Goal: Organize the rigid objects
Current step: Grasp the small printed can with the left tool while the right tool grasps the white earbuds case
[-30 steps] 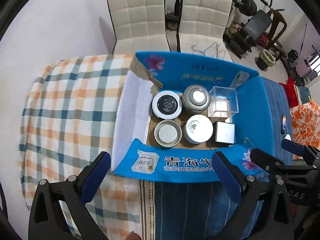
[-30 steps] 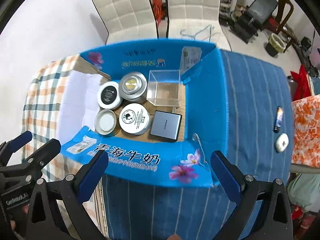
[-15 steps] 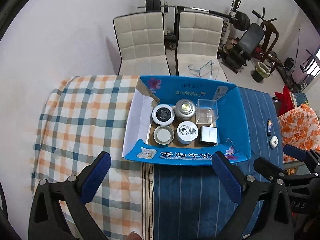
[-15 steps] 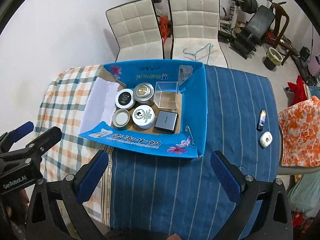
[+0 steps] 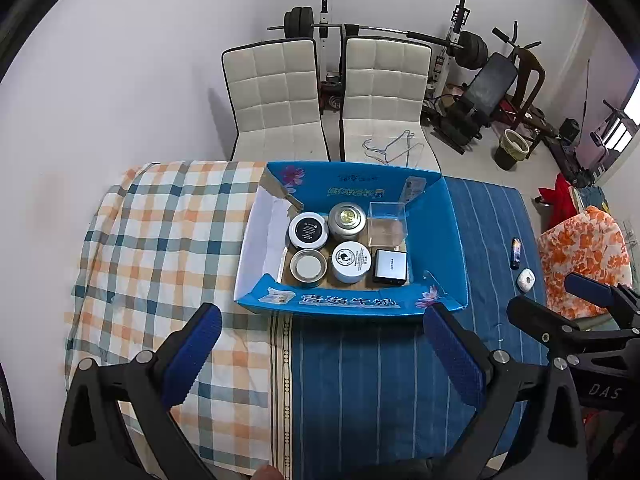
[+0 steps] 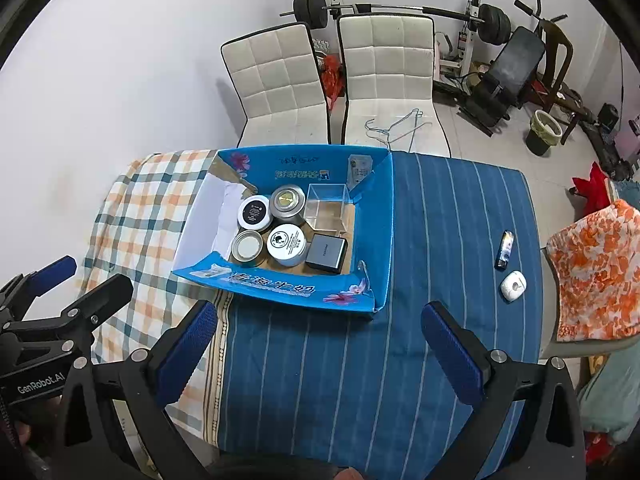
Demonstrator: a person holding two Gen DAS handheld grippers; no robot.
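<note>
On the table, seen from above through both wrist cameras:

Table point(image 5: 380, 400): covered by two cloths meeting near the middle; checked orange-and-teal cloth point(image 5: 160, 248) on the left half, blue striped cloth point(image 6: 440, 240) on the right half.

Chairs: two white padded chairs point(image 5: 276, 92) side by side at the far edge of the table; wire hangers point(image 6: 396, 126) lie on the seat of the right one.

Background: weight bench and barbell rack point(image 6: 400, 8) against the far wall.

Blue carton point(image 5: 452, 232): open, flaps spread, sits across the seam of the two cloths at the far side of the table.

Carton contents, back row: black-lidded jar point(image 5: 308, 230) on the left, metal tin point(image 5: 347, 219) in the middle, clear plastic box point(image 5: 387, 224) on the right.

Carton contents, front row: silver-rimmed lid jar point(image 5: 308, 266), white-lidded jar point(image 5: 352, 261), dark flat box point(image 5: 390, 267), left to right. All packed close, neighbours touching or just beside.

Loose items: a small dark stick-shaped item point(image 6: 505, 249) and a white rounded case point(image 6: 513, 286) lie on the striped cloth, well right of the carton, near each other.

Left gripper point(image 5: 320, 356): jaws spread wide, nothing between them, held above the near table edge.

Right gripper point(image 6: 320, 352): jaws spread wide, empty, above the striped cloth short of the carton.
</note>
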